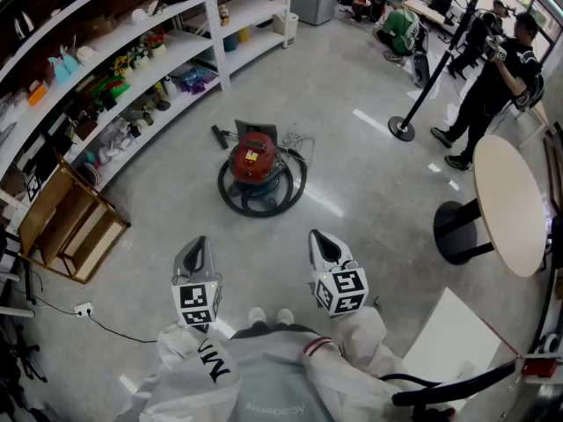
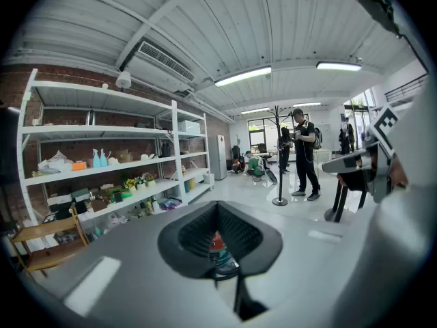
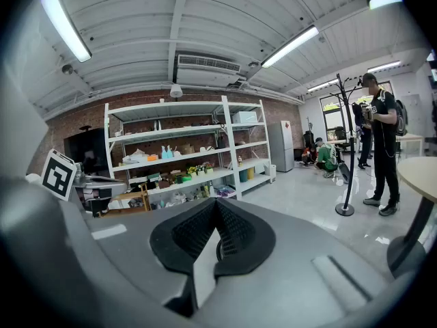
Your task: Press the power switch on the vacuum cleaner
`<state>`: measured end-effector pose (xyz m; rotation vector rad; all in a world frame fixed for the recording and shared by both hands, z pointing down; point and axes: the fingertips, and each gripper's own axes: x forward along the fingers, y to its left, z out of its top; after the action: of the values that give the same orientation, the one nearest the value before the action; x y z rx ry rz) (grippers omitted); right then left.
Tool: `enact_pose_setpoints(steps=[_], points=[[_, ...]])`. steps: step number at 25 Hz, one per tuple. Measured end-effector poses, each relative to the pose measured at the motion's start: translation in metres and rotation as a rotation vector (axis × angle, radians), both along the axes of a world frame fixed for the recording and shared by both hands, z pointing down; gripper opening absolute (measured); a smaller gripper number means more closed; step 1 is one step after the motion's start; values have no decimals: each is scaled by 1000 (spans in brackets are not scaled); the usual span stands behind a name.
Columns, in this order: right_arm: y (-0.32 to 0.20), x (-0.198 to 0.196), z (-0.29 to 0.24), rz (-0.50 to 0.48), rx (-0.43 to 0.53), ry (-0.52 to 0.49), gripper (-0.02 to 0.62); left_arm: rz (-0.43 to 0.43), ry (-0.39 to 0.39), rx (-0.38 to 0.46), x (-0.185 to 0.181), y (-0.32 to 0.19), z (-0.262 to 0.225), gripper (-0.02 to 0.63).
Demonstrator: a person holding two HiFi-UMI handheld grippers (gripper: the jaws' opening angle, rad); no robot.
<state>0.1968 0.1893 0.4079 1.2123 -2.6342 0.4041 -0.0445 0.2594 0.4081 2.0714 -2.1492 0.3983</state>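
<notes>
Approach step: the red canister vacuum cleaner (image 1: 255, 158) sits on the grey floor (image 1: 369, 178), well beyond our left hand-held gripper (image 1: 195, 250) and right hand-held gripper (image 1: 324, 244), both closed on nothing; next, we judge, one must reach its power switch.

The vacuum cleaner (image 1: 256, 167) stands upright on the polished grey floor (image 1: 352, 192), in open space a little way out from the white shelving (image 1: 211, 25). The body is a red drum with a yellow label on top, set on a dark teal base. Its black hose (image 1: 295, 187) lies coiled in a ring around the base.
</notes>
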Motion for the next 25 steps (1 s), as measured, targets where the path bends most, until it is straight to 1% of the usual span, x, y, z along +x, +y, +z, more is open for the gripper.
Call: enact_pose_setpoints(steps=[3, 6, 10, 14, 25], points=[[-11, 17, -4, 43, 4, -12, -2, -24, 3, 15, -12, 1, -5, 0], [-17, 26, -9, 69, 14, -18, -2, -30, 4, 11, -16, 2, -6, 0], [-14, 25, -13, 62, 21, -37, 0, -15, -1, 30, -12, 0, -10, 0], [-11, 24, -12, 57, 11, -67, 0, -3, -7, 30, -7, -4, -11, 0], [-13, 40, -8, 64, -1, -92, 0, -1, -27, 13, 7, -9, -11, 0]])
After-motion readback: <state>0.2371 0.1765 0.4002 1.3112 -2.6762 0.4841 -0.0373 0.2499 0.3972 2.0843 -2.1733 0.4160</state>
